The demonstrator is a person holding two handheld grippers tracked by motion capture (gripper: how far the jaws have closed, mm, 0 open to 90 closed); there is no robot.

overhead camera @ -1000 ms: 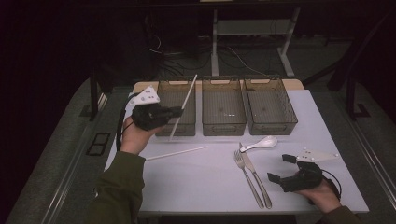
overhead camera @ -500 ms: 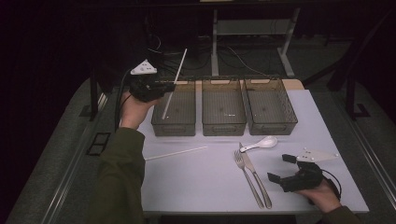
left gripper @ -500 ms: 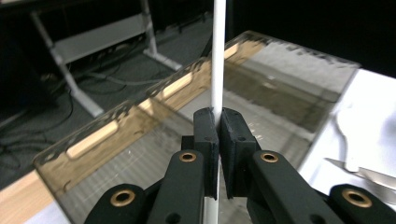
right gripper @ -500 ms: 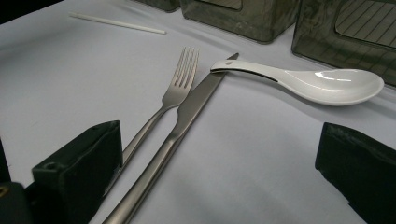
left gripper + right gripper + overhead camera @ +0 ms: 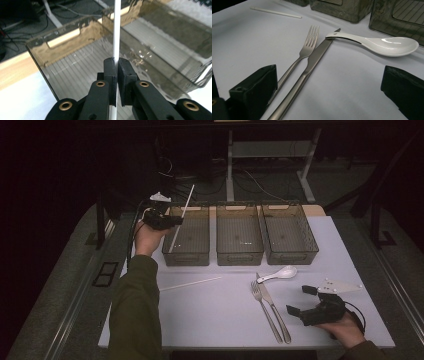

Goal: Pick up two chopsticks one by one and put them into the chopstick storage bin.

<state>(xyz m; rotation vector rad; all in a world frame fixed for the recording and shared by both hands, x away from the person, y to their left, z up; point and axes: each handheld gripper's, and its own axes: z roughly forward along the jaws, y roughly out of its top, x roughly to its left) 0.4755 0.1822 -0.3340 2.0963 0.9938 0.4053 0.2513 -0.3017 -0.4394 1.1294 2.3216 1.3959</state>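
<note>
Surroundings: dark room, white table (image 5: 225,320), cables and a desk frame on the floor beyond.
High view, bins: three smoky clear bins in a row at the far edge; left bin (image 5: 187,236), middle bin (image 5: 239,234), right bin (image 5: 289,232).
High view, left gripper (image 5: 172,221): at the left bin's near-left corner, clamped on a white chopstick (image 5: 181,217) that slants up past the far rim.
High view, loose items: second chopstick (image 5: 190,283), fork (image 5: 265,310), knife (image 5: 274,312) and white spoon (image 5: 280,273), well apart from the bins.
High view, right gripper (image 5: 299,300): jaws apart, holding nothing, near the knife handle.
Left gripper view: pads together on the chopstick (image 5: 116,27), the bin's ribbed floor (image 5: 82,75) beyond.
Right gripper view: fork (image 5: 305,50), knife (image 5: 312,62), spoon (image 5: 384,45) ahead, clear table around.
Step judged: lowering the chopstick into the left bin.
Next move: level the stick inside the walls, then release.
</note>
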